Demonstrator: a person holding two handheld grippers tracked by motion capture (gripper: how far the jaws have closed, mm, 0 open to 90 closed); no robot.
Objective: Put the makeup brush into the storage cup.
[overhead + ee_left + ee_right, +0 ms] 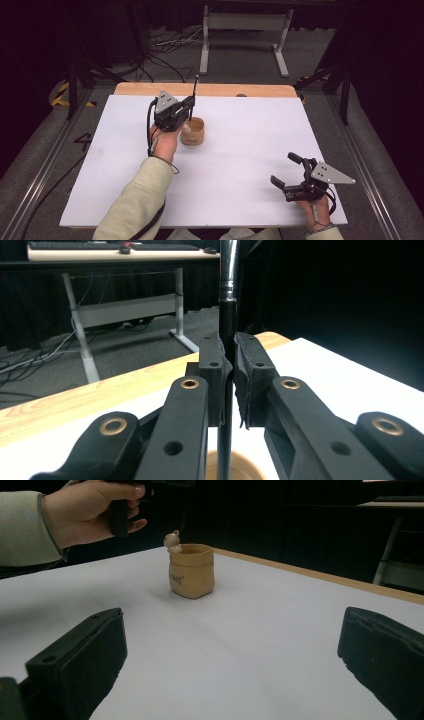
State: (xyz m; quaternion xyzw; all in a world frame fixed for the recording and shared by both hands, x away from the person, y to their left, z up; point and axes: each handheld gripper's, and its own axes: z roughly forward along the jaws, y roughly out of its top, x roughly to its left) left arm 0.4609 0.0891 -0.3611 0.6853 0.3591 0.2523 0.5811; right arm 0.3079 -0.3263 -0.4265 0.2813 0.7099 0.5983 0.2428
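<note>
Above tan cup point(193, 131), slim black-and-chrome rod point(227, 315)

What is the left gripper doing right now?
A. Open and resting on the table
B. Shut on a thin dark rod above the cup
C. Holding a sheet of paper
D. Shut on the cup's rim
B: in the left gripper view the left gripper is shut on the rod, with the cup below.

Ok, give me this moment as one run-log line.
left hand-held gripper: shut on thin black rod, above tan pot | right hand-held gripper: open, empty, apart near table's front edge
</note>
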